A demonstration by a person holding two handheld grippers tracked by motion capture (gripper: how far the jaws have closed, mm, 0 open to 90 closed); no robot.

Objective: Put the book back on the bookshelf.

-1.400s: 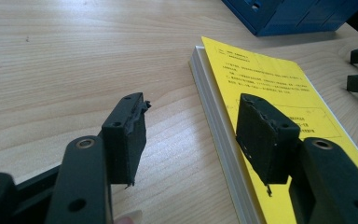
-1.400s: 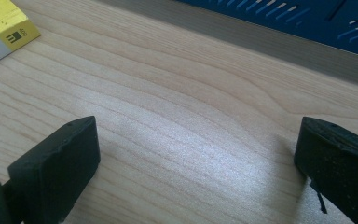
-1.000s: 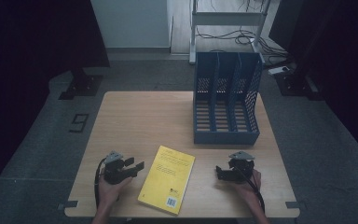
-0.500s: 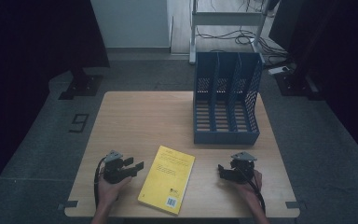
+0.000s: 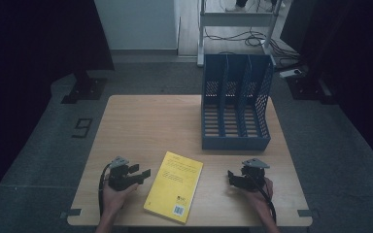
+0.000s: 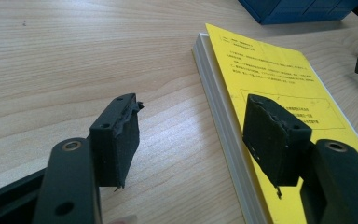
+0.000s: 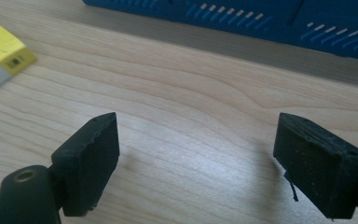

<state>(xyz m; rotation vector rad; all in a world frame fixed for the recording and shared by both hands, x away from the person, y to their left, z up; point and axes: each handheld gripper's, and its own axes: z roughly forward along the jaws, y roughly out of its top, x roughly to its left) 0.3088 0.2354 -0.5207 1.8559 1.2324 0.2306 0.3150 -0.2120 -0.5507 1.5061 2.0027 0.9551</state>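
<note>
Currently, 1 yellow book (image 5: 174,186) is lying flat near the tabletop's (image 5: 145,121) front edge, between 2 grippers. Left gripper (image 5: 143,174) is resting just beside the book's left edge, its jaws having just been opening, nothing between them. Right gripper (image 5: 231,177) is sitting near the front right corner, jaws having just been closing slightly, gaping and empty. 1 blue file rack (image 5: 235,104) is standing toward the back right.
</note>
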